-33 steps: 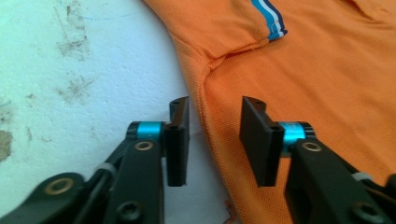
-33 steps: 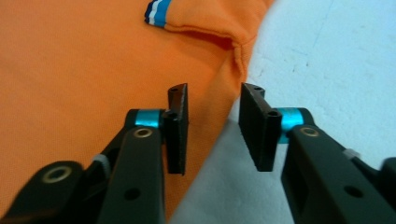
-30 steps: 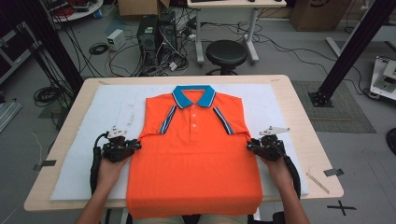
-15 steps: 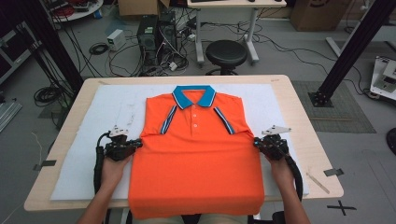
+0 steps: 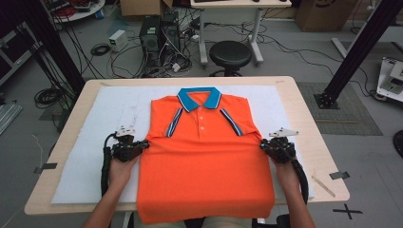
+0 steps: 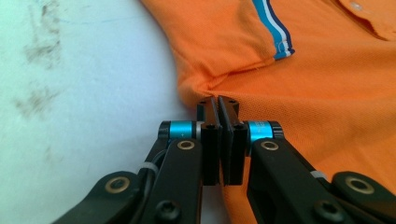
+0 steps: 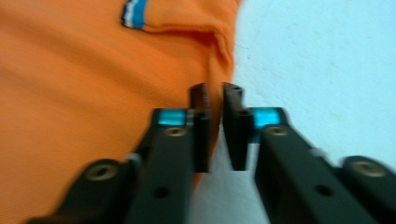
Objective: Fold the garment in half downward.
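Observation:
An orange polo shirt (image 5: 204, 161) with a blue collar (image 5: 199, 99) lies flat, front up, on a white mat (image 5: 95, 123), its hem hanging over the near table edge. My left gripper (image 5: 143, 144) is at the shirt's left side below the folded sleeve. In the left gripper view the left gripper (image 6: 218, 100) is shut on the puckered edge of the shirt (image 6: 327, 93). My right gripper (image 5: 263, 144) is at the shirt's right side. The right gripper (image 7: 217, 91) has just been opening: its jaws stand slightly apart with the edge of the shirt (image 7: 70, 70) between them.
The mat covers most of a wooden table (image 5: 309, 109); a grey tape piece (image 5: 340, 175) sits near its right front corner. Beyond the table are a black stool (image 5: 230, 54), a computer tower (image 5: 159, 33), floor cables and a black frame post (image 5: 361, 47).

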A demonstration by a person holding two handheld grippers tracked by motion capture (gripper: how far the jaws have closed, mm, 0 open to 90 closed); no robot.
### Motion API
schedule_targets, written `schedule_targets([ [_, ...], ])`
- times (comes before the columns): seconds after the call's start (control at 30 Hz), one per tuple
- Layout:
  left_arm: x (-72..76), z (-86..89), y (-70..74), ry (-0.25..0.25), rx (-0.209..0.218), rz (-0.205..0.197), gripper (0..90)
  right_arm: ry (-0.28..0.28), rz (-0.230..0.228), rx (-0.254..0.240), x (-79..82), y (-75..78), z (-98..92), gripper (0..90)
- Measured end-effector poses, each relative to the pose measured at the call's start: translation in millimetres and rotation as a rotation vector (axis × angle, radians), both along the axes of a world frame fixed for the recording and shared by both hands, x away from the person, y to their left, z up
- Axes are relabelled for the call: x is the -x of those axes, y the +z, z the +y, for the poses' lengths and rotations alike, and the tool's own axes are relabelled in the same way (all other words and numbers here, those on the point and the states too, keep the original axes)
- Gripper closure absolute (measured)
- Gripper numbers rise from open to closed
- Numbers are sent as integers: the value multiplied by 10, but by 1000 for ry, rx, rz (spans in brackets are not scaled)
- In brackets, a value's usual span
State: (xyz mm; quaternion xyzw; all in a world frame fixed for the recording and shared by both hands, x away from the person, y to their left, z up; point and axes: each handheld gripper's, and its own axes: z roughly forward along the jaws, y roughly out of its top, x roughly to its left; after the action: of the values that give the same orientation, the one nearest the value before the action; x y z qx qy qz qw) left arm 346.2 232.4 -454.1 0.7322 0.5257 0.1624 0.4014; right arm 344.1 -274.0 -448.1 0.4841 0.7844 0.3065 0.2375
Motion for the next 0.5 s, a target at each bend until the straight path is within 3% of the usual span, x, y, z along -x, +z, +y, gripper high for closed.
schedule_targets([
  [0.07,69,45,12,6,25,-12,856,3,0,-21,12,11,-4,756],
  [0.1,97,63,15,5,37,-9,776,5,-5,-34,26,25,-11,716],
  [0.13,162,95,4,-11,54,-5,628,15,-21,-47,69,54,-24,678],
  [0.17,162,95,4,-11,54,-5,595,20,-26,-49,83,61,-29,652],
  [0.27,262,98,-6,-22,71,-14,531,29,-28,-64,157,69,-46,607],
  [0.5,468,66,-8,-48,65,-12,529,35,-13,-80,305,48,-101,599],
])
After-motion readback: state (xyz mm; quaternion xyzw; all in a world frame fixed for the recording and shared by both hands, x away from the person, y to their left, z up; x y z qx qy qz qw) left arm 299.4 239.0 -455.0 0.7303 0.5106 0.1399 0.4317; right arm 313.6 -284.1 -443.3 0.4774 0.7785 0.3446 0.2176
